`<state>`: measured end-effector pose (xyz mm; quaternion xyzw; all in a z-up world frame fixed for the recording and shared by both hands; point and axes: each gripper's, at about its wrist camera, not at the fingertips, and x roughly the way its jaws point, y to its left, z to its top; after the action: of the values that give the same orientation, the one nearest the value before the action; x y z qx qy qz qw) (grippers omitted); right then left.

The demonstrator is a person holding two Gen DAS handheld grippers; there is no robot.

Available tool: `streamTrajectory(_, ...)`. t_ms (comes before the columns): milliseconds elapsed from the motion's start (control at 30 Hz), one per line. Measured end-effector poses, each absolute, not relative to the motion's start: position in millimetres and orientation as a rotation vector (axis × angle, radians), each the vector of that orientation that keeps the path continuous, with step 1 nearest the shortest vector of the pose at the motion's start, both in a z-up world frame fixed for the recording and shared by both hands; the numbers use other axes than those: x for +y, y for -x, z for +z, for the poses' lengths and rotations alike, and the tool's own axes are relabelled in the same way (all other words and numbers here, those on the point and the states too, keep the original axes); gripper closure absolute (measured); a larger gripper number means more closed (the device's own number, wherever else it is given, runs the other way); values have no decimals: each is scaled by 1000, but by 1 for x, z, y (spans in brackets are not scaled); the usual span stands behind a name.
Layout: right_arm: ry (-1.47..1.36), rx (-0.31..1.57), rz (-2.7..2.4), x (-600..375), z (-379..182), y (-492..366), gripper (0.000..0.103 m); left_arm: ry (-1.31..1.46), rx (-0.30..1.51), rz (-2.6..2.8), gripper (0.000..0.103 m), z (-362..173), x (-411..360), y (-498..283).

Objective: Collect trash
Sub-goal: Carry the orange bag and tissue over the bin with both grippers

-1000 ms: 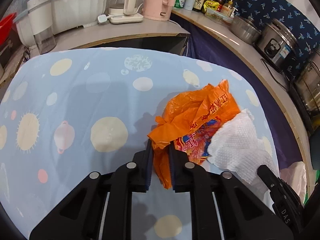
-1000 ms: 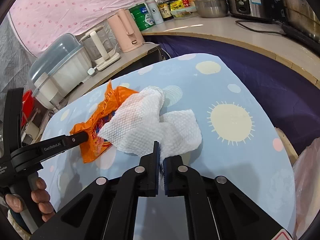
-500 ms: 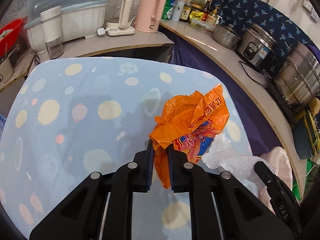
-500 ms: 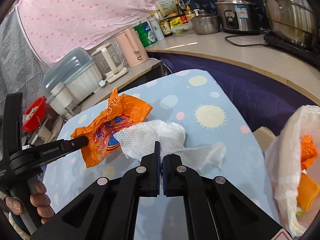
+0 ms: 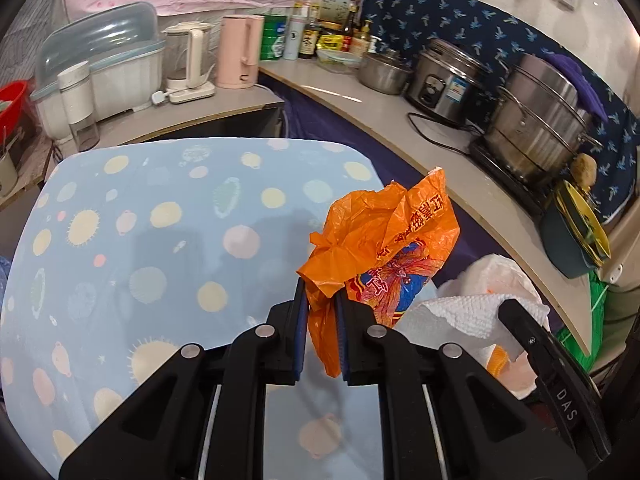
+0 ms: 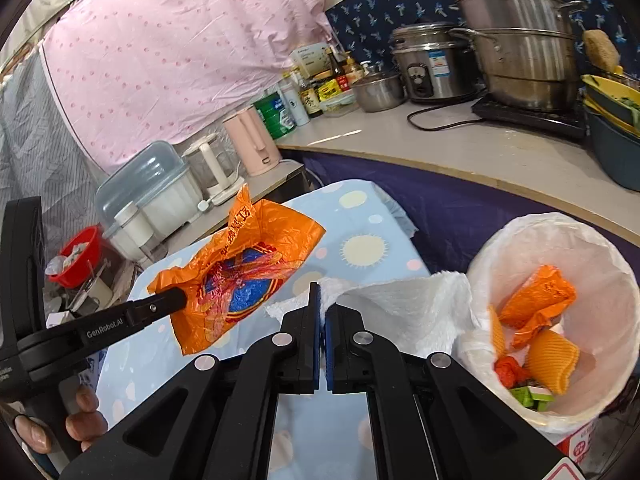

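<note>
Transport is the step in hand: left gripper (image 5: 322, 332) fingers pinch a crumpled orange plastic bag (image 5: 384, 240) above the desk (image 5: 120, 240); right gripper (image 6: 322, 340) fingers clamp a white paper towel (image 6: 400, 308) beside the white-lined trash bin (image 6: 560, 240). Next, judged: carry over the rim, release.

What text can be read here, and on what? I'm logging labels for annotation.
"GenRobot.AI": on the left tool's arm.
"DAS": on the right tool's arm.
Orange bag: red Chinese characters, unreadable.
Trash bin: red sign, unreadable.
Bottles, rice cooker: labels too small.
</note>
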<state>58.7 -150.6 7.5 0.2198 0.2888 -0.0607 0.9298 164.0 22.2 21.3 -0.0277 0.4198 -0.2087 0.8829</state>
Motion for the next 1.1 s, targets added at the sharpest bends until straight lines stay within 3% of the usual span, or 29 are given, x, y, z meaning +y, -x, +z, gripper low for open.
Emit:
streamTrajectory(633, -527, 486, -366, -274, 19, 46, 100, -58, 858, -637, 91, 30, -103, -95)
streamTrajectory(1100, -554, 471, -442, -317, 15, 67, 100, -127, 871, -693, 91, 23, -167, -81)
